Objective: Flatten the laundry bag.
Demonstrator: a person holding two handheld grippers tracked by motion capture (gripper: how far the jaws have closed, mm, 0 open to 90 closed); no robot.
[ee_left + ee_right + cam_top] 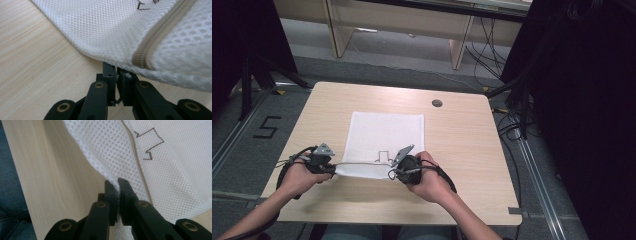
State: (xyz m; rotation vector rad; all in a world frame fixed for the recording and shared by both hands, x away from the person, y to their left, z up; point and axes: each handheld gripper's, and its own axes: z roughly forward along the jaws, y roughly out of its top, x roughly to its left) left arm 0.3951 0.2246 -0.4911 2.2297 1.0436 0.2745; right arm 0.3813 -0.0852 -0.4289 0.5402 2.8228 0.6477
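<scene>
While the white mesh laundry bag (384, 140) lies flat on the light wooden worktop (462, 145), its near edge is caught at both corners. At the bag's near left corner the left gripper (332, 169) has its jaws pressed together on the mesh; the left gripper view shows the fabric edge (117, 65) pinched just beside the beige zipper (152, 37). At the bag's near right corner the right gripper (393, 173) is likewise clamped on the mesh, and in the right gripper view a fold of netting (117, 183) rises between its closed jaws, with the zipper line (137, 160) running just beyond. A dark outline drawing (384, 156) sits on the bag near that edge. Beyond the bag's far right corner, a round grommet (437, 103) is set in the worktop.
</scene>
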